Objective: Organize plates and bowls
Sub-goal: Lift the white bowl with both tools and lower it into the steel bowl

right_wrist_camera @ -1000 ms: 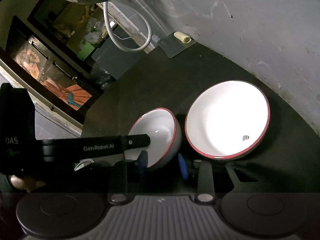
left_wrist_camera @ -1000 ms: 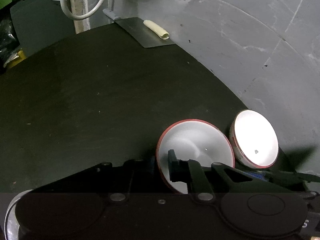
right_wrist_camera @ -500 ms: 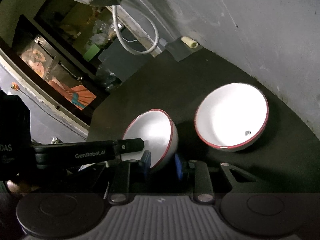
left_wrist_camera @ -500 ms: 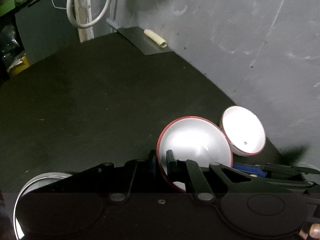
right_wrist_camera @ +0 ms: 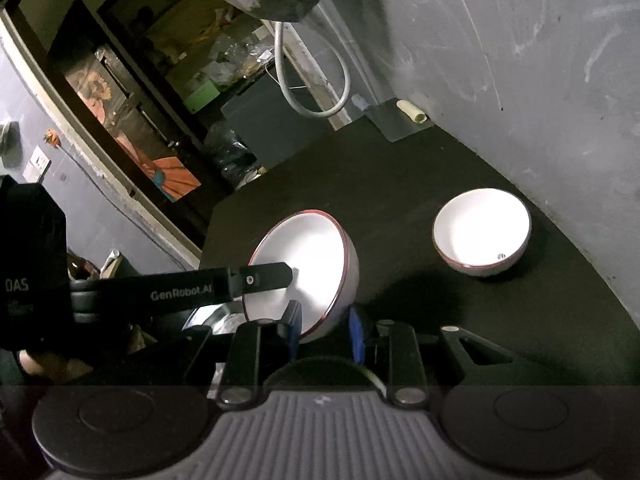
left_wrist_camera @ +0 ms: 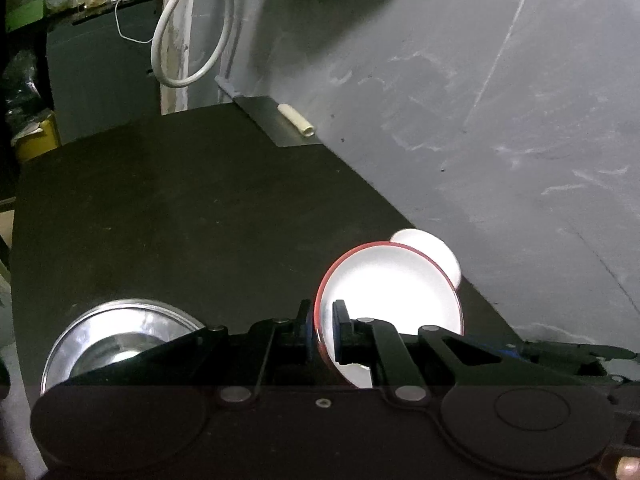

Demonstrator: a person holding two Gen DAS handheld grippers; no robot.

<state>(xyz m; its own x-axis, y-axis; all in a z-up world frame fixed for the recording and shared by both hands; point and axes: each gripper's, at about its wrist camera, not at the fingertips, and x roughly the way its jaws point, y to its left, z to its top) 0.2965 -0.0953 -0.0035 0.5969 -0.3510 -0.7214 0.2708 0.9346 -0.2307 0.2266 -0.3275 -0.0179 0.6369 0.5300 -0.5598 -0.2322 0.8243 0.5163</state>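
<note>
A white bowl with a red rim hangs tilted above the dark table. My left gripper is shut on its near rim, one pad inside and one outside. In the right wrist view the same bowl has its lower wall between the blue pads of my right gripper, which is shut on it. The left gripper's finger reaches into it from the left. A second red-rimmed bowl stands upright on the table by the wall, and it is partly hidden behind the held bowl.
A shiny steel bowl sits on the table to the lower left, under the left gripper. A flat metal blade with a pale roll on it lies at the far end. The grey wall borders the right side. A white hose hangs beyond.
Both grippers have risen and pulled back with the bowl between them. The second bowl has stayed on the table and looks smaller. The steel bowl has come into the left wrist view.
</note>
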